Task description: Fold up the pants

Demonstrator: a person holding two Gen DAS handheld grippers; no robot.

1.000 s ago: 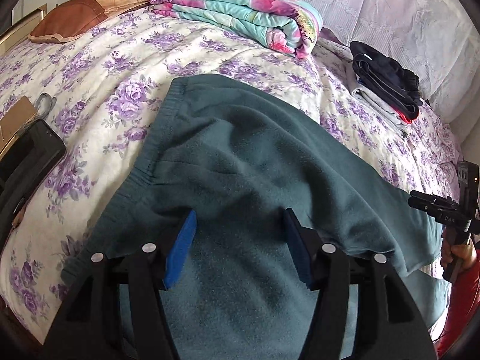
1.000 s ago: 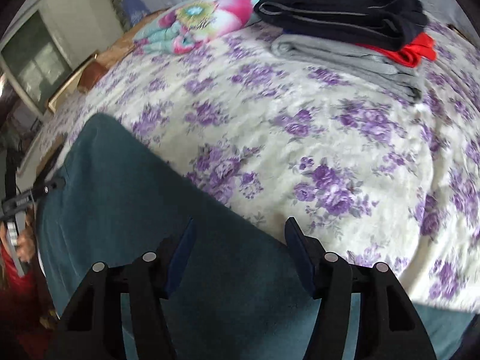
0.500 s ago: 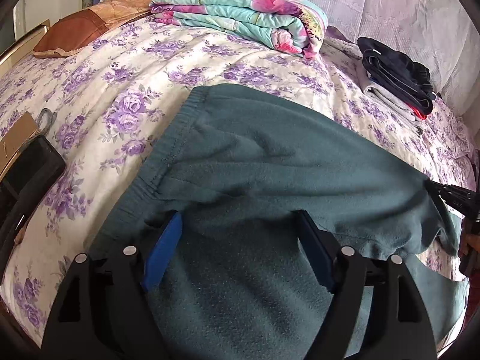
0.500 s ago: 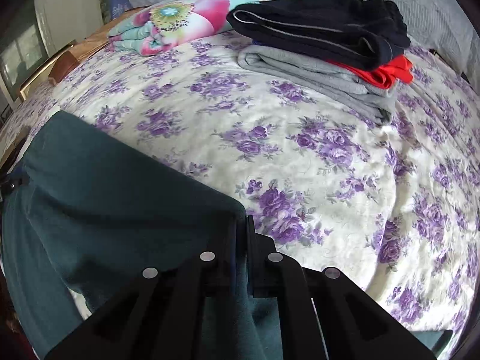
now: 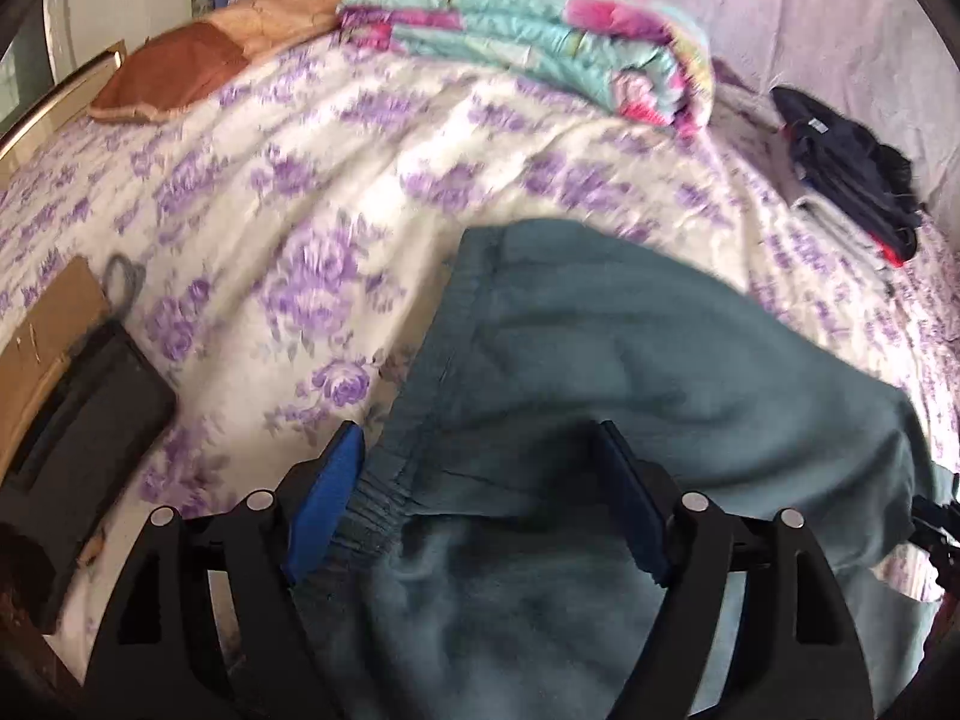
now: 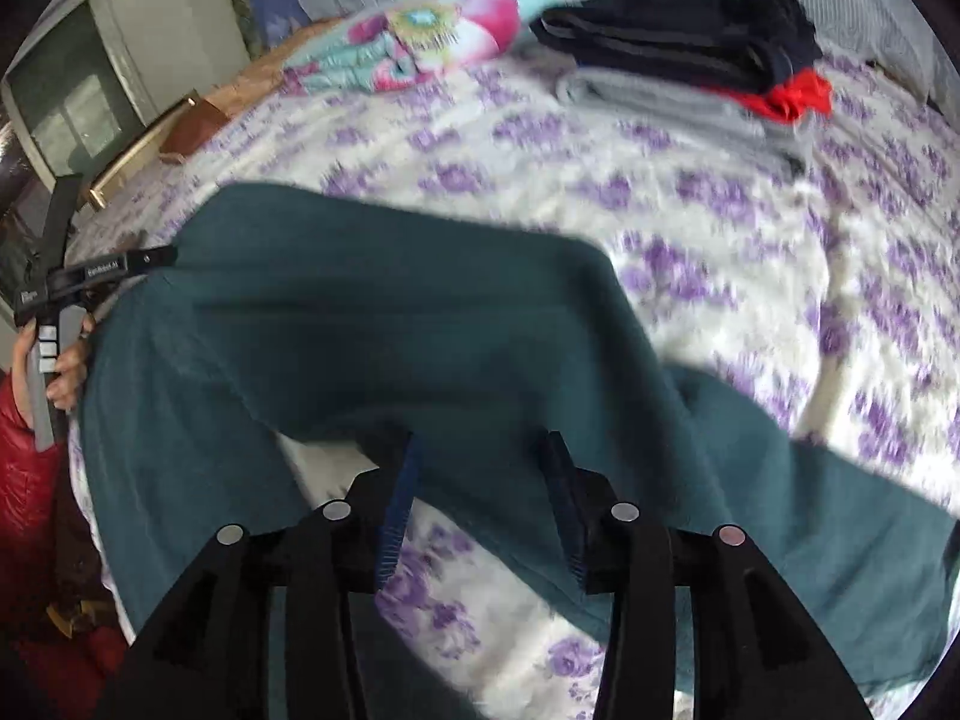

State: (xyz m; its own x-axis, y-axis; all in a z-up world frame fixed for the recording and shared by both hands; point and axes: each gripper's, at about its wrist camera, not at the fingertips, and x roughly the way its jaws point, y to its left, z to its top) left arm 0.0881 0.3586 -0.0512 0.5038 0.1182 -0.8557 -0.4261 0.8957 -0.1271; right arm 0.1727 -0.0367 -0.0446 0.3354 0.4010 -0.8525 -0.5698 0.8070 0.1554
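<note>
On the bed [image 6: 750, 276], right gripper [image 6: 480, 468] reopens over pants [image 6: 372, 324].

Your right gripper [image 6: 480, 480] has its jaws opening over the teal pants [image 6: 372, 330], spread on the bed [image 6: 750, 252]

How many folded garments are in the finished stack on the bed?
3 visible: a dark navy one on top, a red one poking out beneath it, and a grey one at the bottom, at the bed's far side beyond the teal pants. More may be hidden inside.
</note>
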